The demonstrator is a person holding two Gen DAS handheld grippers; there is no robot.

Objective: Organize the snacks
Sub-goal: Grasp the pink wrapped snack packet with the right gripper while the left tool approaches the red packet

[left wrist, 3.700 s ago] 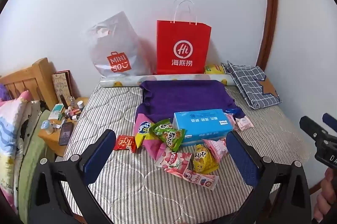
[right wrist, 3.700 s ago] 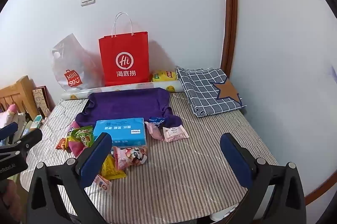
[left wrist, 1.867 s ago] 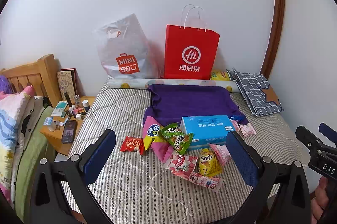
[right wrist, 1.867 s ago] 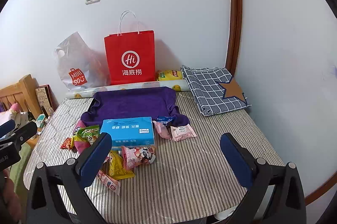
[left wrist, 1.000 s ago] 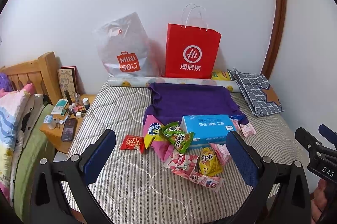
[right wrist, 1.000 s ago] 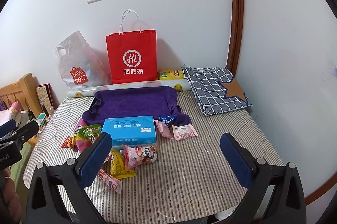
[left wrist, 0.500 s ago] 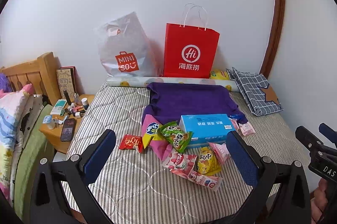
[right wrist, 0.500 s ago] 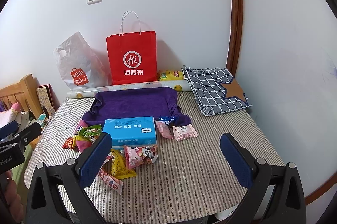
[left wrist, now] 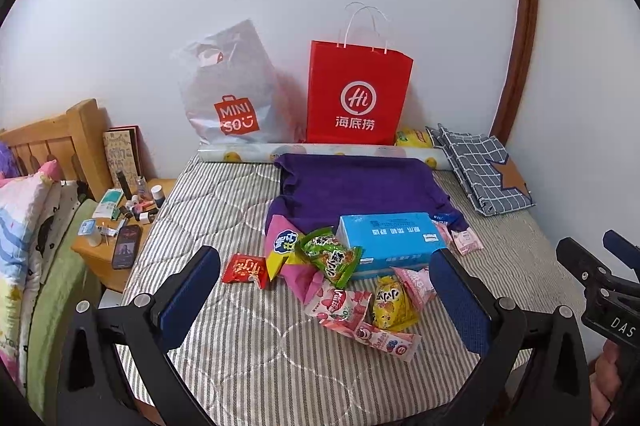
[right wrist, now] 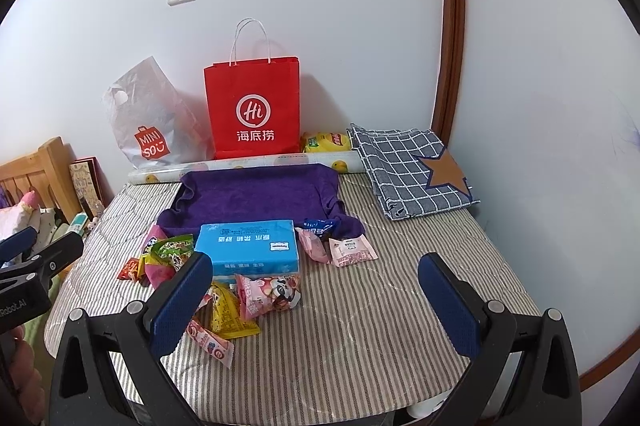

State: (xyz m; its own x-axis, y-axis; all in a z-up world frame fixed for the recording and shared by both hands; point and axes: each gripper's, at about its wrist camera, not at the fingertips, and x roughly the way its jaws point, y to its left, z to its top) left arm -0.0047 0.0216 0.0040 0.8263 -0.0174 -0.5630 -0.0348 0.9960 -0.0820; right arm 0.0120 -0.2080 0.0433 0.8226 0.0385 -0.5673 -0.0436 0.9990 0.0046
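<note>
Several snack packets lie on the striped mattress (left wrist: 240, 358) around a blue tissue box (left wrist: 390, 240): a red packet (left wrist: 245, 269), a green bag (left wrist: 330, 260), a yellow bag (left wrist: 390, 306), pink packets (left wrist: 340, 308). In the right wrist view the blue box (right wrist: 248, 246), a pink panda packet (right wrist: 268, 294) and a pink sachet (right wrist: 352, 250) show. My left gripper (left wrist: 324, 302) is open and empty, above the near edge. My right gripper (right wrist: 316, 302) is open and empty too.
A red paper bag (left wrist: 358, 95) and a grey plastic Miniso bag (left wrist: 228, 93) stand against the wall. A purple towel (left wrist: 356, 185) and a checked cloth (left wrist: 484, 171) lie at the back. A cluttered wooden nightstand (left wrist: 108, 258) stands left.
Both views have shifted only slightly; the snacks sit a little lower in frame than at first. Both grippers stay open and nothing on the bed has moved.
</note>
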